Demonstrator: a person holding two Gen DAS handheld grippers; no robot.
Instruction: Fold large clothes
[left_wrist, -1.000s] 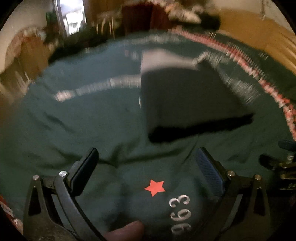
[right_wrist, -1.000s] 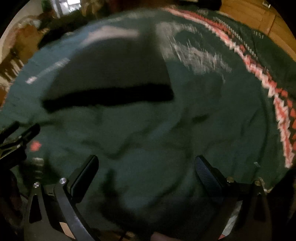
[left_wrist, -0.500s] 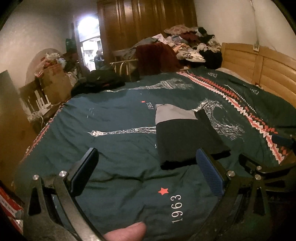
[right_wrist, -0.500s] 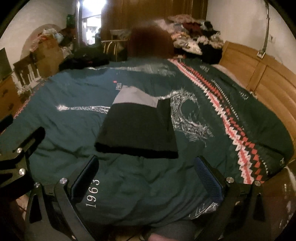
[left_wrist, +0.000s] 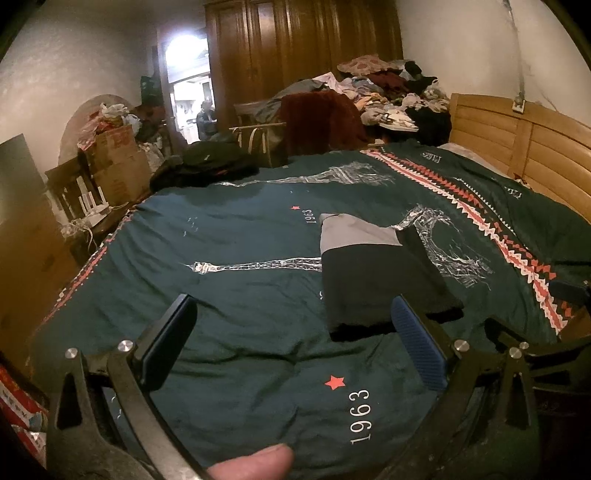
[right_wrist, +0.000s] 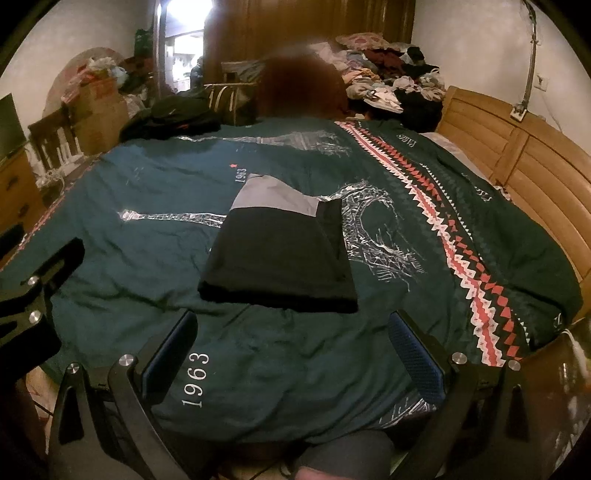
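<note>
A dim, warm-toned room, its brightest light a blown-out doorway (left_wrist: 186, 77) at the far wall; fisheye curvature bends the edges into black corners, and a soft blurred patch (right_wrist: 301, 86) sits mid-frame in the right wrist view

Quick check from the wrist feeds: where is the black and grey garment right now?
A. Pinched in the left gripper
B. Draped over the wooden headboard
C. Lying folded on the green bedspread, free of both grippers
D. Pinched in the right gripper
C: the black and grey garment lies folded flat on the green bedspread, while the left gripper and right gripper are both open and clear of it.
</note>
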